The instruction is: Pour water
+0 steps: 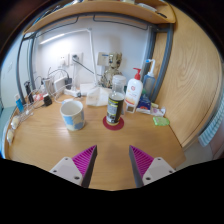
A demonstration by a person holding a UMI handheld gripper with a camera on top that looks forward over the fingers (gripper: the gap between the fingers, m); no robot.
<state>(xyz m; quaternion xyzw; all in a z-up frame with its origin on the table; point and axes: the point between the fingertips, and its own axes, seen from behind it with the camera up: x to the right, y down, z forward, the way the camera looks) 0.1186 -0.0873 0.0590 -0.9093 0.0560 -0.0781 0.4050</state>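
— Fingers first: how did the hand-held two-finger gripper stand?

— Released. Its two fingers, each with a magenta pad on the inner face, were spread wide and low over the brown wooden tabletop, with bare wood between them. They grasped nothing.

— And the things for pouring?

— Both stood upright beyond the fingertips, well apart from them. A white cylindrical mug with a blue pattern stood ahead and to the left. To its right was a dark bottle with a pale label and a light cap, set on a small round red coaster. The mug and the bottle were near each other but not touching.

— Could you see water in either?

— I could not tell; the bottle was dark and the mug's inside was hidden.

— What lay behind them?

— A white pump dispenser bottle and a taller clear spray bottle with a blue base stood close together behind the dark bottle, toward the wooden side panel on the right. A small green sponge-like block lay on the wood just before them. Further left, against the pale wall, sat a row of small cluttered items too small to name, with cables hanging above them.
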